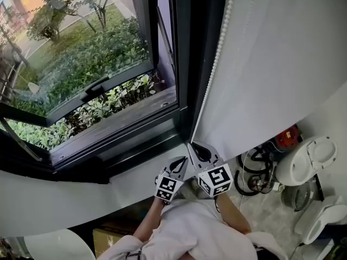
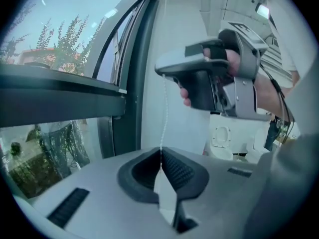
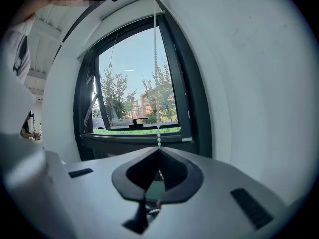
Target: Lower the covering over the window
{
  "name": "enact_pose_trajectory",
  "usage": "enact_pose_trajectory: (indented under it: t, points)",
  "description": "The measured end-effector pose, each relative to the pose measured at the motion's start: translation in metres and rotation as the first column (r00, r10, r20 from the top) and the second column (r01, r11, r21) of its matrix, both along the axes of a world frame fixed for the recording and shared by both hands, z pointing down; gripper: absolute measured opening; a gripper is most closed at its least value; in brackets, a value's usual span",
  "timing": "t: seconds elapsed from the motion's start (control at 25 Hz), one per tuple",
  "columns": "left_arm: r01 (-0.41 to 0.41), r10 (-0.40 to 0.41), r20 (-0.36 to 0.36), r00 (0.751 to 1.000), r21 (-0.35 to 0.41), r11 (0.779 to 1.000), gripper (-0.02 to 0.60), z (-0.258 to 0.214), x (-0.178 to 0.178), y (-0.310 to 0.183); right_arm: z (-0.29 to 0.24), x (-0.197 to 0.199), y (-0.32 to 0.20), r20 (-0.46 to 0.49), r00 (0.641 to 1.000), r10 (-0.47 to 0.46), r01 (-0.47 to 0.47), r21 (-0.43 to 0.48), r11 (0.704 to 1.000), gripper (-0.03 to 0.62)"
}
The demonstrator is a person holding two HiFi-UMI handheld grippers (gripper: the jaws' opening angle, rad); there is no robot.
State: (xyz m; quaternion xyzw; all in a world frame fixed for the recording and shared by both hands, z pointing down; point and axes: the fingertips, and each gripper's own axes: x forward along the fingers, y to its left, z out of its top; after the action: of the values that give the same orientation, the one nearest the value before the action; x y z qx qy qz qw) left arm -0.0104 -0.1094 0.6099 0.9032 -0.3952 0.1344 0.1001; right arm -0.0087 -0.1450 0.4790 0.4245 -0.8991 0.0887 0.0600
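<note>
A white bead chain (image 1: 214,64) hangs down the right side of the dark-framed window (image 1: 179,64). Both grippers are shut on it, close together above the sill. My right gripper (image 1: 193,147) grips the chain higher, my left gripper (image 1: 180,163) just below it. In the left gripper view the chain (image 2: 164,113) runs from my shut left gripper (image 2: 161,153) up to the right gripper (image 2: 164,72). In the right gripper view the chain (image 3: 155,73) rises taut from the right gripper (image 3: 159,151) towards the window's top. No covering shows over the glass.
The window's sash (image 1: 97,85) is tilted open, with shrubs outside. A white sill (image 1: 54,199) runs below it and a white wall (image 1: 271,64) stands to the right. On the floor at right are a toilet (image 1: 309,158), a red object (image 1: 286,137), coiled hoses (image 1: 255,177) and a fan (image 1: 297,196).
</note>
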Motion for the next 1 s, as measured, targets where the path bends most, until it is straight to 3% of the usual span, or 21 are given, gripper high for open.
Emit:
enact_pose_trajectory:
  t: [0.24,0.4,0.6,0.8,1.0]
  points:
    - [0.018,-0.014,-0.067,0.998,0.051,0.999,0.034,-0.047,-0.014,-0.005,0.035,0.004,0.003,-0.008,1.0,0.0,0.0,-0.07,0.998,-0.005]
    - [-0.021,0.033,-0.12,0.992,0.101,0.995,0.099,-0.092,-0.017,-0.004,0.044,0.004,0.006,-0.009,1.0,-0.007,0.007,-0.091,0.996,-0.005]
    - [-0.057,0.092,-0.194,0.977,0.178,0.982,0.103,-0.151,-0.017,-0.005,0.047,0.003,0.006,-0.014,1.0,-0.005,0.004,-0.086,0.996,-0.005]
    - [-0.028,0.103,-0.262,0.96,0.275,0.961,0.103,-0.202,-0.018,-0.016,0.047,-0.002,0.008,-0.025,1.0,-0.011,0.009,-0.075,0.997,-0.005]
    - [-0.034,0.14,-0.266,0.954,0.369,0.929,0.103,-0.247,-0.005,-0.027,0.046,-0.009,0.012,-0.031,0.999,-0.023,0.021,-0.068,0.997,-0.005]
